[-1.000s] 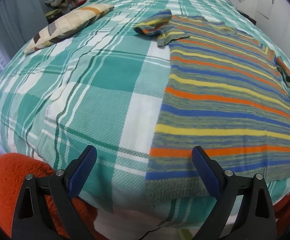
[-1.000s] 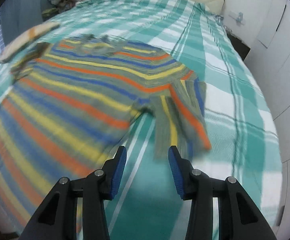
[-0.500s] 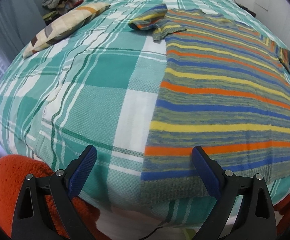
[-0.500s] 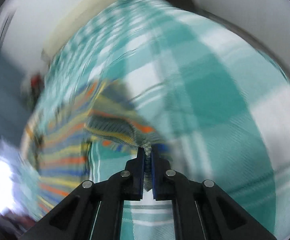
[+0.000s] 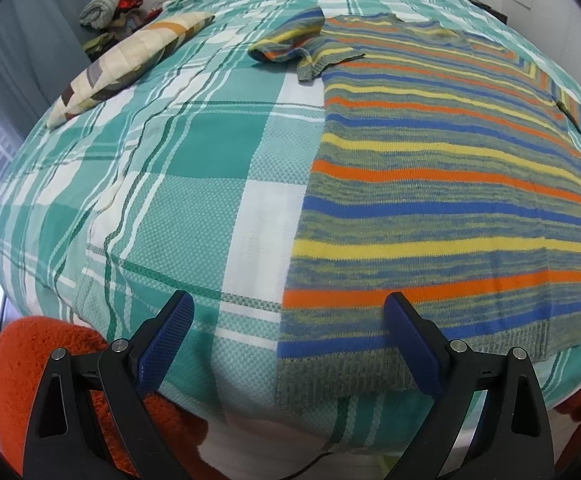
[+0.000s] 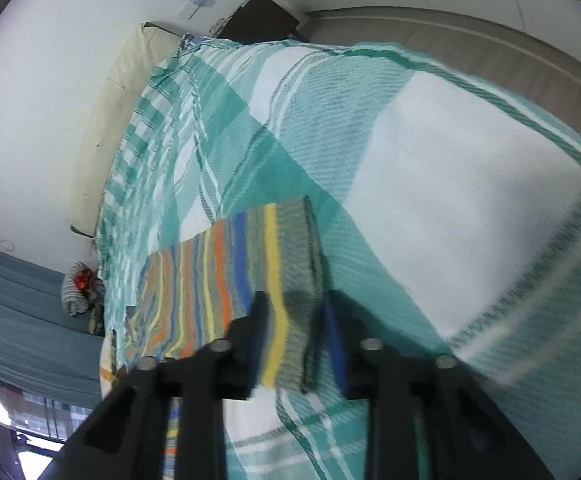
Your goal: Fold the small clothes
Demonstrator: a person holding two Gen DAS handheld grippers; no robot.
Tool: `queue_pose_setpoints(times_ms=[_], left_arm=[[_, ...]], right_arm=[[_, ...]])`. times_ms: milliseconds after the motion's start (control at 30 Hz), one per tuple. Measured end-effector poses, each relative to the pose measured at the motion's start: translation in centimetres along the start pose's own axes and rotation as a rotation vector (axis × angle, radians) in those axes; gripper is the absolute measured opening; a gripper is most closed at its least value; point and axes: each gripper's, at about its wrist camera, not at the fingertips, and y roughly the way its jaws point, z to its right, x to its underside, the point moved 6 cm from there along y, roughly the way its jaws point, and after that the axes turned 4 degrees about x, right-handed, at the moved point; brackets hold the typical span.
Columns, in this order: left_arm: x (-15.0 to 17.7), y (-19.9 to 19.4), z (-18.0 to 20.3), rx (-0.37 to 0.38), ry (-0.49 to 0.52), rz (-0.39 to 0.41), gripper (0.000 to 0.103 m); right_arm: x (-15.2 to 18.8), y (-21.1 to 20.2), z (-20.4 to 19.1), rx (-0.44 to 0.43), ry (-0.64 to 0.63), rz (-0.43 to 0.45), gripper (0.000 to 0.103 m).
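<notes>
A striped knit sweater (image 5: 450, 184), with grey, orange, yellow and blue bands, lies flat on the green plaid bed cover (image 5: 194, 200). Its left sleeve (image 5: 290, 40) is crumpled at the far side. My left gripper (image 5: 286, 320) is open and empty, hovering at the sweater's bottom hem near its left corner. In the right wrist view my right gripper (image 6: 294, 312) is open with the sweater's right sleeve (image 6: 278, 264) lying flat between its fingers; the view is tilted and blurred.
A patchwork pillow (image 5: 130, 60) lies at the far left of the bed. A pile of clothes (image 5: 110, 8) sits beyond it. An orange fuzzy chair (image 5: 30, 364) is below the bed edge. A cream headboard cushion (image 6: 106, 120) lines the wall.
My right gripper shut on the right sleeve, swung over with it, and now stands open over the sleeve laid flat. The left gripper stayed open at the hem, shifting slightly.
</notes>
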Motion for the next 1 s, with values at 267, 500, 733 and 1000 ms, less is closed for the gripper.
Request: queue_pose_setpoints(times_ms=[267,500,733,1000], left_arm=[[0.1,0.3,-0.5,-0.009,-0.018,-0.009,0.097],[0.1,0.4,-0.4,-0.006,-0.012,-0.009,0.097],[0.0,0.3,-0.3,0.0,-0.016,-0.001,0.097],[0.2,-0.1,0.4,-0.021,0.038,0.01,0.097]], right_arm=[[-1.6,-0.8,-1.5,0.355,-0.304,0.094,0.003],[-0.7,0.5,-2.6,0.52,-0.424,0.125,0.011],[0.7,-3.7,-3.8,0.556,-0.457,0.251,0.043],[4.4,1.1,-5.7,0.414,-0.611,0.055,0.04]])
